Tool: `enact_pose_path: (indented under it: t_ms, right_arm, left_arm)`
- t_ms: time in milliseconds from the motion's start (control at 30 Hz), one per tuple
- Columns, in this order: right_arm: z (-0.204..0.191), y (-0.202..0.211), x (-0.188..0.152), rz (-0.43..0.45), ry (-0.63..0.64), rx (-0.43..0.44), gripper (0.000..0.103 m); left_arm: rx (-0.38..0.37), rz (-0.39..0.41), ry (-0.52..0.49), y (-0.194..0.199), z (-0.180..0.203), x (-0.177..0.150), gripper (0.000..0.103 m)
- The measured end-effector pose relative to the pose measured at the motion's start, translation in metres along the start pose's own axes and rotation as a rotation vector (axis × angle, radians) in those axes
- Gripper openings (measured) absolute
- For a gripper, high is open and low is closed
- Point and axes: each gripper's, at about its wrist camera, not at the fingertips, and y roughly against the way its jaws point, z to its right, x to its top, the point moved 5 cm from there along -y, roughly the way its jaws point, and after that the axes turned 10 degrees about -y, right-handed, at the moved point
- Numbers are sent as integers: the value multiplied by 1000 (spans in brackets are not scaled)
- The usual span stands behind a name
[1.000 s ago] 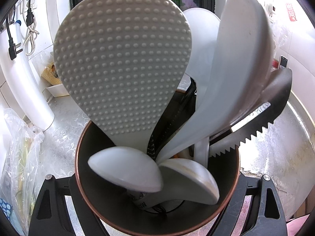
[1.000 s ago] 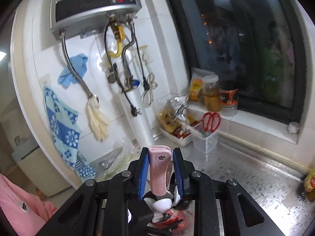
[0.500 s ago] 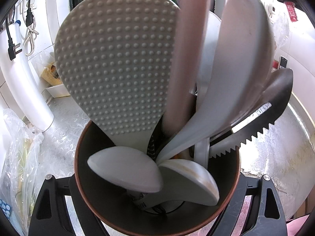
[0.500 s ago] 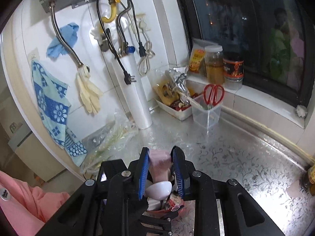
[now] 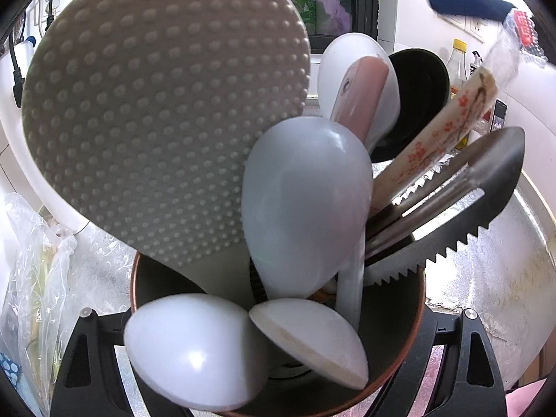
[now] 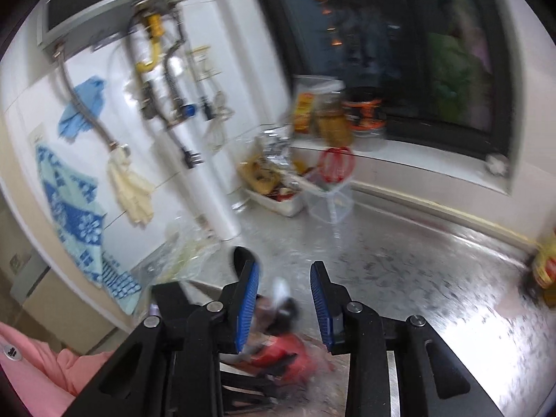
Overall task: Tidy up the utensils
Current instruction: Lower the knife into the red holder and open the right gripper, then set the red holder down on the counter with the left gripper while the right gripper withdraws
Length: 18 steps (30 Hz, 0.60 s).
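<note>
In the left wrist view my left gripper [image 5: 278, 365] is shut on a copper-rimmed utensil holder [image 5: 139, 285]. The holder is crowded with a dimpled white rice paddle [image 5: 163, 111], white spoons [image 5: 305, 205], a pink-handled utensil [image 5: 361, 100], a flower-printed handle [image 5: 438, 142] and serrated metal tongs [image 5: 451, 215]. In the blurred right wrist view my right gripper [image 6: 285, 295] is open and empty, with its blue pads [image 6: 248, 302] apart, above the holder's utensils [image 6: 281, 333].
A steel counter [image 6: 399, 260] runs to a dark window. On it stand a clear box with red scissors [image 6: 335, 163], a white tray of packets [image 6: 274, 191] and jars on the sill [image 6: 333, 118]. A plastic bag [image 5: 31, 271] lies at the left. A water heater [image 6: 104, 7] hangs on the wall.
My right gripper lowered the pink-handled utensil into the holder, opened and let it go, then lifted away. The utensils in the holder shifted.
</note>
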Motion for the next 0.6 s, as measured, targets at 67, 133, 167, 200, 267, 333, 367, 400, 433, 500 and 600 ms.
enact_pose_path:
  t_ms: [67, 133, 167, 200, 267, 333, 367, 400, 433, 500, 600]
  right_arm:
    - [21, 6, -6, 9, -51, -44, 33]
    - [39, 9, -13, 9, -93, -87, 33]
    - [51, 10, -19, 4, -114, -126, 34]
    - [62, 10, -26, -4, -134, -172, 34]
    - [84, 10, -44, -33, -175, -251, 35]
    - [103, 9, -63, -65, -237, -287, 35]
    - [112, 8, -74, -79, -273, -299, 35]
    - [120, 6, -85, -99, -299, -318, 35]
    - [124, 5, -91, -112, -309, -333, 35]
    - [132, 1, -109, -147, -324, -373, 35]
    - [138, -3, -126, -184, -335, -397, 35]
  left_arm:
    - [0, 0, 0, 0, 0, 0, 89]
    - [0, 1, 1, 0, 0, 0, 89]
    - [0, 1, 1, 0, 0, 0, 89]
    - [1, 3, 2, 1, 0, 0, 89]
    - [2, 3, 3, 1, 1, 0, 89]
    - [3, 4, 4, 0, 2, 0, 89]
    - [4, 3, 3, 0, 2, 0, 89]
    - [3, 2, 3, 0, 2, 0, 89]
    - [3, 1, 3, -1, 2, 1, 89]
    - [3, 0, 3, -2, 2, 2, 89]
    - [3, -3, 3, -4, -2, 3, 89]
